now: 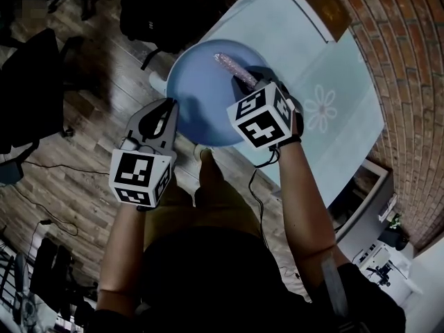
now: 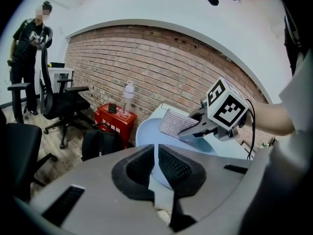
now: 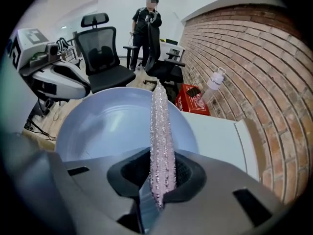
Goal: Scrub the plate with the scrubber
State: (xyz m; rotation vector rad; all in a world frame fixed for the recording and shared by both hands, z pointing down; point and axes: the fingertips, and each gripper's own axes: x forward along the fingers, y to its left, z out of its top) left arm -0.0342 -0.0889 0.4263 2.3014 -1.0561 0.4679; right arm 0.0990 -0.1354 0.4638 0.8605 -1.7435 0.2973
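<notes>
Closest to the person, the left gripper (image 1: 168, 106) pinches the near rim of the blue plate (image 1: 198, 96), its jaws almost together on the thin edge. Beside it, the right gripper (image 1: 253, 82) clamps the glittery pink scrubber (image 1: 232, 66), which reaches over the plate's far side. Beyond, the pale table (image 1: 326, 68) meets a brick wall (image 1: 409, 82).
</notes>
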